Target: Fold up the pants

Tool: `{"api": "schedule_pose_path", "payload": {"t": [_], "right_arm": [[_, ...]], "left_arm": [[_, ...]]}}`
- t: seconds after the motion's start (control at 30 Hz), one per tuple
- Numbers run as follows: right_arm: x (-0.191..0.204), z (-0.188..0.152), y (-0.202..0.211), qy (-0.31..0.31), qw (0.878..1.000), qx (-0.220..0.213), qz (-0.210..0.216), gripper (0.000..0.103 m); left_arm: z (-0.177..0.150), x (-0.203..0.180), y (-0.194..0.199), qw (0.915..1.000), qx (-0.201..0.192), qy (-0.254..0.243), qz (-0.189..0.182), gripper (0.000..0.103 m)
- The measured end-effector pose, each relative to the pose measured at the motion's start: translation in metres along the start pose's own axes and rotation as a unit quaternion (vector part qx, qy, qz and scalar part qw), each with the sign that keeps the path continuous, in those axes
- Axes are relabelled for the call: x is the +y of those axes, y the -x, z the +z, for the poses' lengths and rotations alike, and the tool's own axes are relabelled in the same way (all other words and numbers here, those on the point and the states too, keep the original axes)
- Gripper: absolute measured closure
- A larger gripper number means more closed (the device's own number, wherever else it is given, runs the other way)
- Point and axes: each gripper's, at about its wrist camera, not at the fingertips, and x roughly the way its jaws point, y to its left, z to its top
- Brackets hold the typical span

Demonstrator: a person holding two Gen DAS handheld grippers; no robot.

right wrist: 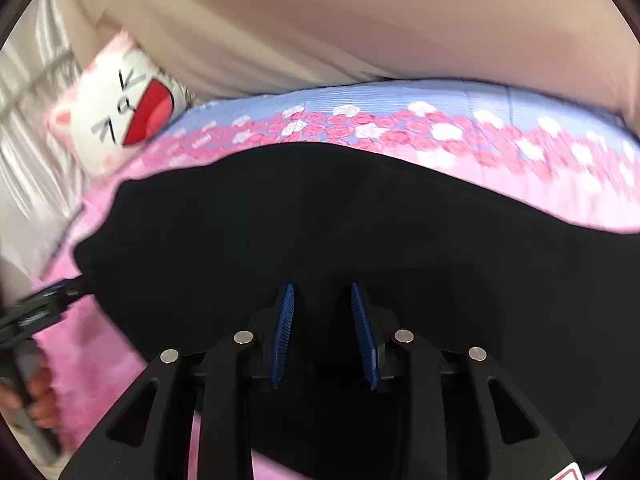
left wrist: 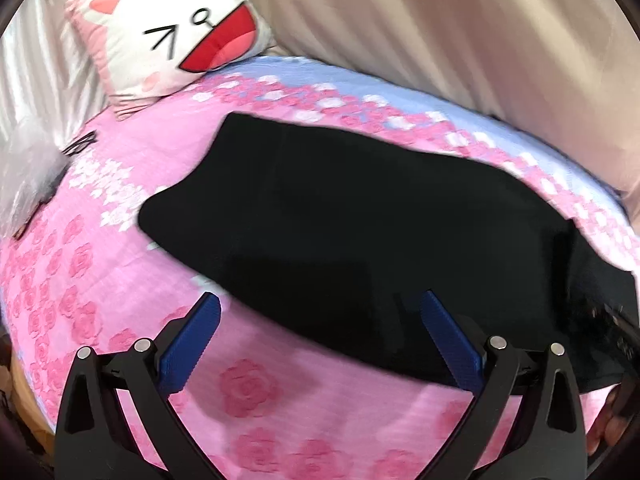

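Note:
Black pants [left wrist: 340, 232] lie flat on a pink flowered bedspread [left wrist: 100, 280]. My left gripper [left wrist: 320, 304] is wide open and empty, just above the near edge of the pants. In the right wrist view the pants [right wrist: 280, 220] fill the middle. My right gripper [right wrist: 323, 292] hovers over them with its blue pads a small gap apart and nothing between them. The right gripper's body shows at the right edge of the left wrist view [left wrist: 616, 332]. The left gripper shows at the left edge of the right wrist view [right wrist: 44, 304].
A white and pink cat-face pillow [left wrist: 168, 32] leans at the head of the bed, also in the right wrist view [right wrist: 116, 108]. Beige curtain [left wrist: 460, 32] hangs behind the bed. Silvery fabric [left wrist: 32, 80] and a clear plastic bag [left wrist: 24, 176] are at the left.

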Motion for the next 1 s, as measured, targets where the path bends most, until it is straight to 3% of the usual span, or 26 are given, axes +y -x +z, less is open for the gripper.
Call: {"api": "schedule_pose_path", "payload": {"t": [0.03, 0.1, 0.13, 0.17, 0.27, 0.37, 0.47, 0.5, 0.53, 0.57, 0.6, 0.67, 0.7, 0.73, 0.8, 0.83, 1.0], "right_arm": [[-0.012, -0.007, 0.025, -0.006, 0.999, -0.033, -0.019, 0.072], [-0.030, -0.021, 0.057, 0.000, 0.996, -0.062, -0.070, 0.051], [-0.041, -0.032, 0.073, 0.005, 0.990, -0.074, -0.118, 0.036], [-0.055, -0.046, 0.089, 0.010, 0.983, -0.081, -0.167, 0.032], [-0.084, -0.077, 0.105, 0.012, 0.974, -0.063, -0.217, 0.032], [-0.113, -0.097, 0.100, -0.008, 0.970, -0.038, -0.240, 0.032], [-0.139, -0.094, 0.086, -0.046, 0.973, -0.008, -0.228, 0.032], [-0.147, -0.090, 0.082, -0.057, 0.974, -0.003, -0.219, 0.038], [-0.152, -0.086, 0.083, -0.063, 0.977, -0.007, -0.202, 0.049], [-0.153, -0.081, 0.083, -0.069, 0.984, -0.008, -0.163, 0.087], [-0.149, -0.076, 0.087, -0.070, 0.985, -0.018, -0.159, 0.091], [-0.148, -0.074, 0.099, -0.065, 0.983, -0.042, -0.167, 0.091], [-0.157, -0.076, 0.096, -0.079, 0.983, -0.035, -0.159, 0.091], [-0.177, -0.084, 0.078, -0.106, 0.984, 0.000, -0.140, 0.091], [-0.187, -0.088, 0.082, -0.134, 0.985, -0.009, -0.113, 0.085], [-0.185, -0.086, 0.085, -0.129, 0.984, -0.007, -0.120, 0.081], [-0.142, -0.066, 0.118, -0.065, 0.987, -0.067, -0.129, 0.070]], "left_arm": [[0.004, -0.008, 0.005, 0.9998, -0.006, -0.007, -0.016, 0.005], [0.008, -0.026, 0.012, 0.9988, -0.013, -0.028, -0.037, 0.005], [0.010, -0.039, 0.012, 0.9979, -0.013, -0.038, -0.051, 0.005], [0.011, -0.048, 0.011, 0.9971, -0.010, -0.043, -0.062, 0.005], [0.012, -0.090, -0.004, 0.9932, 0.012, -0.064, -0.097, 0.005], [0.007, -0.137, -0.025, 0.9905, 0.022, -0.100, -0.093, 0.005], [0.000, -0.170, -0.049, 0.9910, 0.033, -0.116, -0.058, 0.005], [-0.001, -0.174, -0.053, 0.9925, 0.028, -0.110, -0.046, 0.005], [-0.002, -0.175, -0.053, 0.9933, 0.024, -0.104, -0.043, 0.005], [-0.002, -0.174, -0.053, 0.9931, 0.031, -0.103, -0.045, 0.009], [-0.002, -0.171, -0.048, 0.9919, 0.043, -0.105, -0.059, 0.020], [-0.007, -0.168, -0.040, 0.9908, 0.050, -0.114, -0.053, 0.021], [-0.014, -0.164, -0.040, 0.9904, 0.047, -0.129, -0.020, 0.018], [-0.023, -0.159, -0.045, 0.9896, 0.052, -0.134, 0.001, 0.013], [-0.031, -0.147, -0.043, 0.9916, 0.030, -0.125, -0.010, 0.009], [-0.033, -0.146, -0.039, 0.9913, 0.030, -0.127, -0.010, 0.009], [-0.027, -0.131, -0.017, 0.9935, 0.012, -0.113, -0.012, 0.010]]}}
